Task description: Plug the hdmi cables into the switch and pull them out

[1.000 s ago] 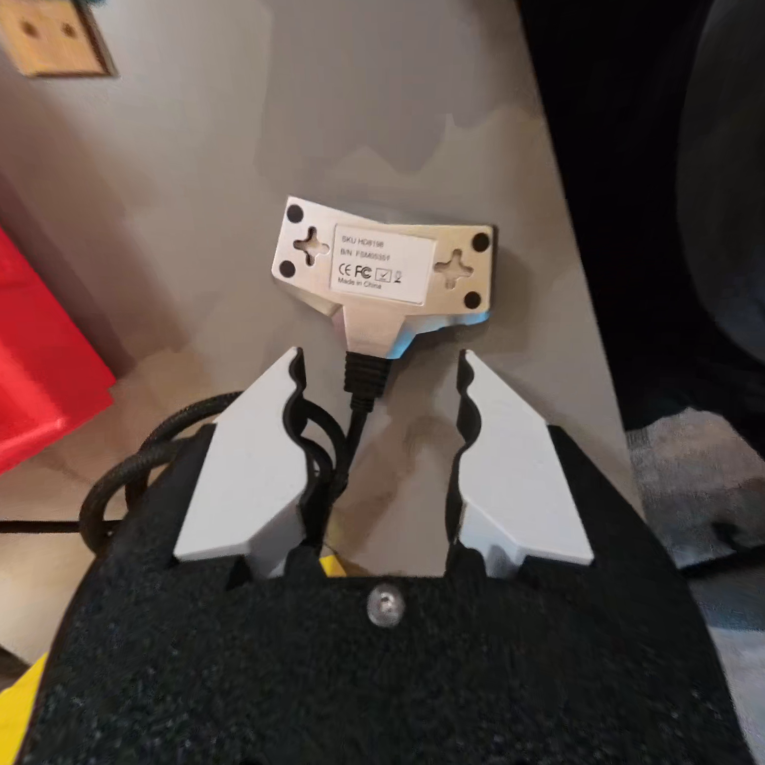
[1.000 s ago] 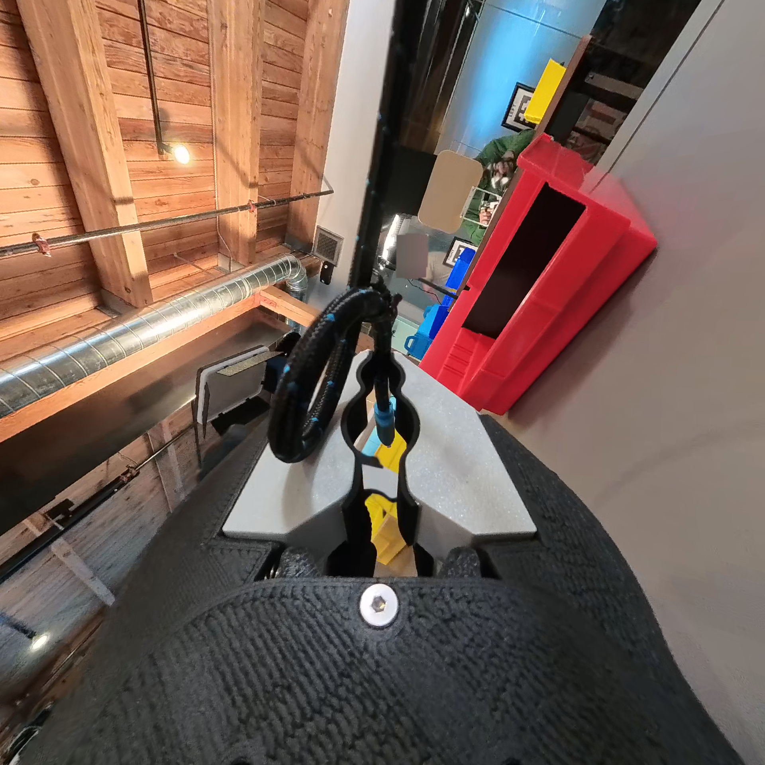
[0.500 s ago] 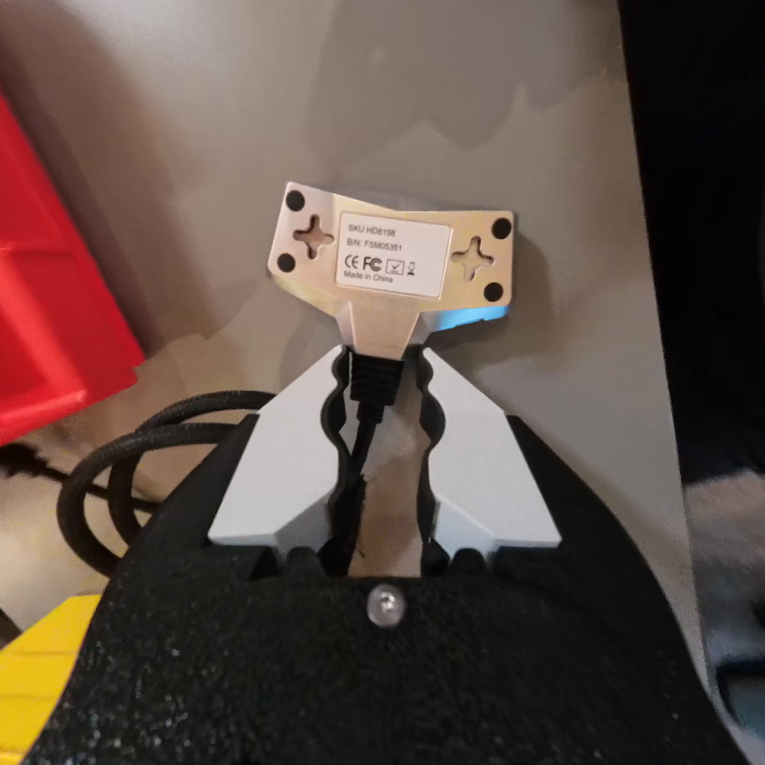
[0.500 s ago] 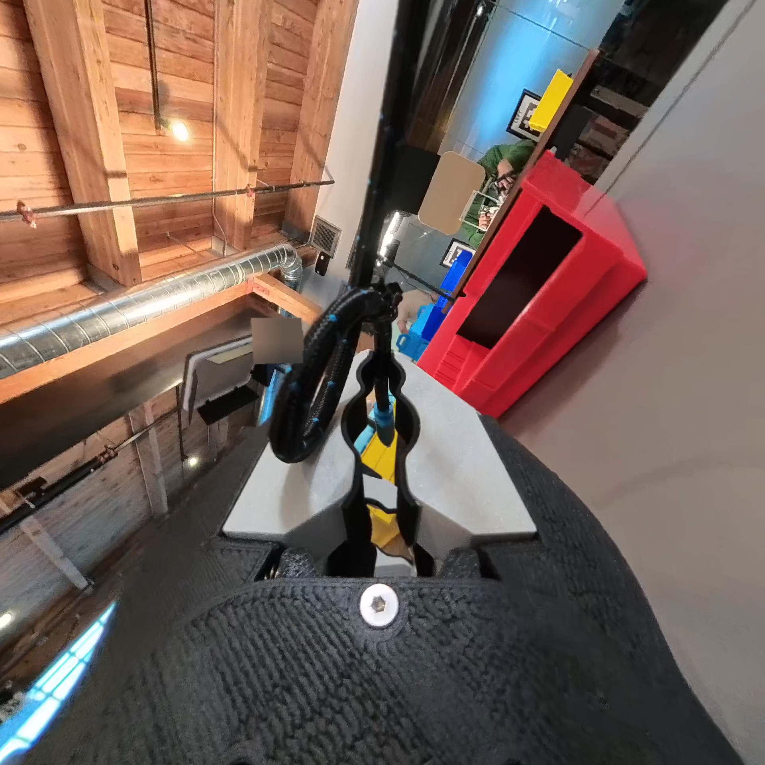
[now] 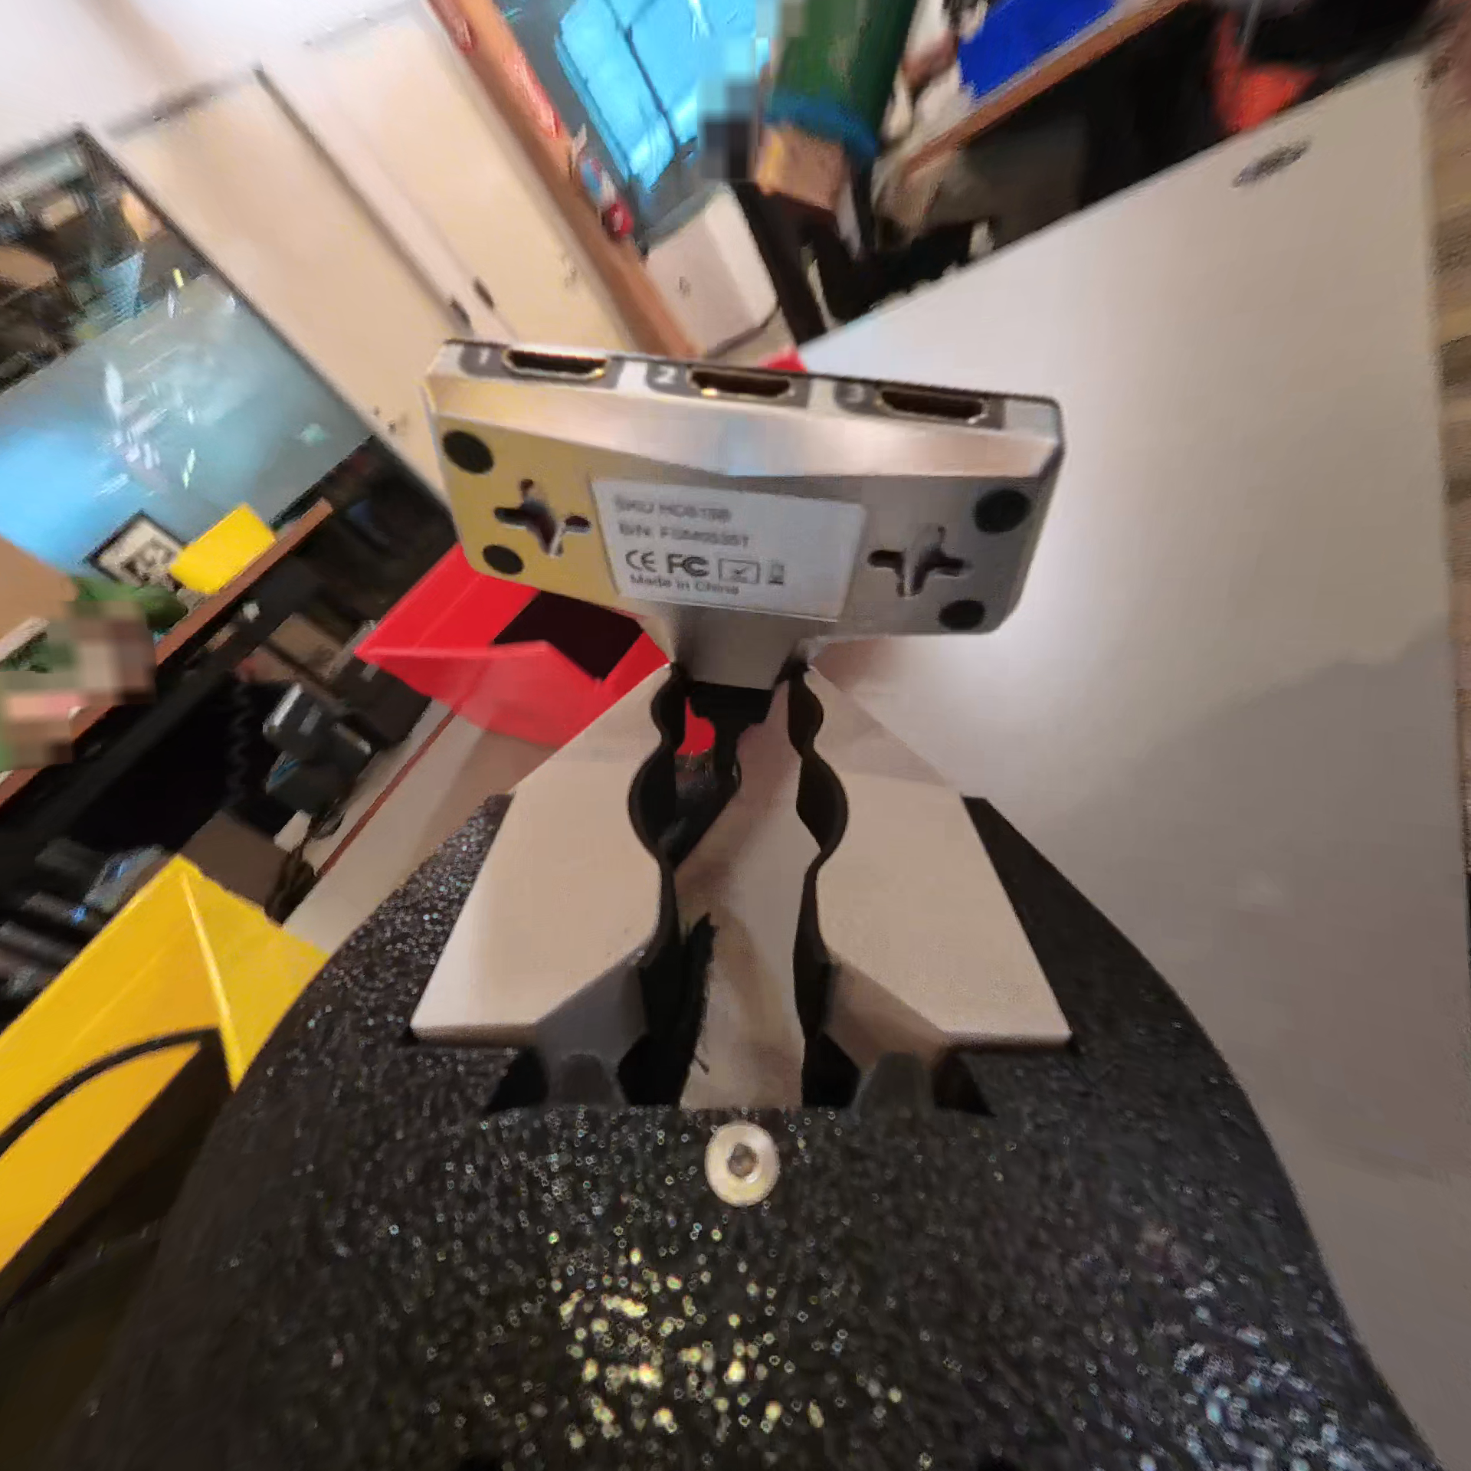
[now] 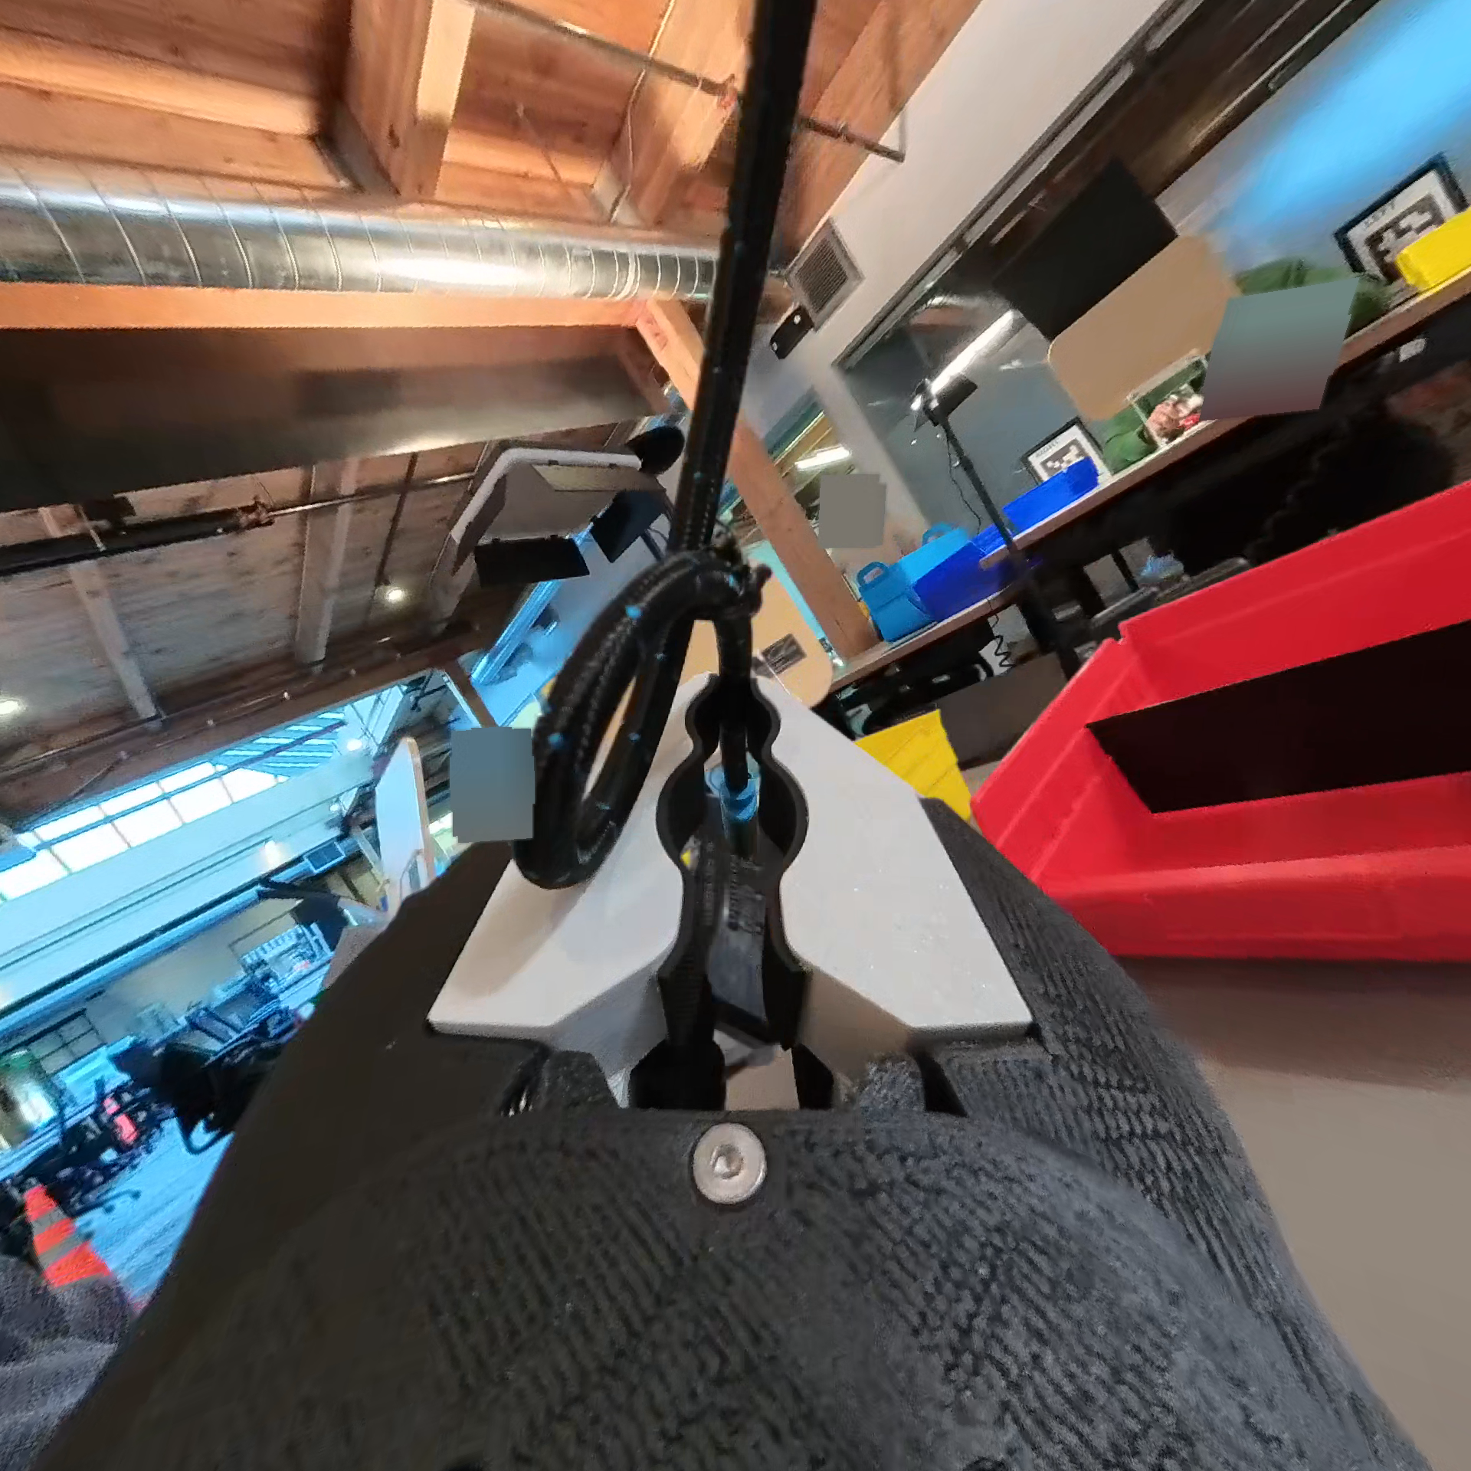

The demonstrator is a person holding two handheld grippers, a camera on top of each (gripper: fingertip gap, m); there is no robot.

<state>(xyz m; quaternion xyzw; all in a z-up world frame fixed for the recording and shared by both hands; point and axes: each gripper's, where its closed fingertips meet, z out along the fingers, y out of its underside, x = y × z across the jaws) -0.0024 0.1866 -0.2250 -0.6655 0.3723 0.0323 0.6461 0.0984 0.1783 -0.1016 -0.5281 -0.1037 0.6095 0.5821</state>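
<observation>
In the left wrist view, the left hand-held gripper [image 5: 736,700] has its two pale fingers [image 5: 557,899] drawn in and clamped on the black strain relief at the neck of the silver HDMI switch [image 5: 740,493], which is held up clear of the grey bench [image 5: 1194,557] with its underside and white label [image 5: 728,549] toward the camera. Its three ports [image 5: 740,386] run in a row along the far edge, and nothing is plugged into any of them. Behind the switch, toward 9 o'clock, a red bin [image 5: 493,676] sits on the bench, and a yellow bin [image 5: 119,1035] shows nearer at 8 o'clock. In the right wrist view, the right hand-held gripper [image 6: 732,700] is closed on a black braided HDMI cable [image 6: 732,764] with blue flecks; the plug body lies between the fingers, and the cable leaves the tips, loops round toward 10 o'clock over the left finger [image 6: 573,939] and then rises straight toward 12 o'clock. The same red bin [image 6: 1242,828] stands at 3 o'clock on the bench [image 6: 1313,1154], with a blue bin [image 6: 955,573] on a table farther off.
</observation>
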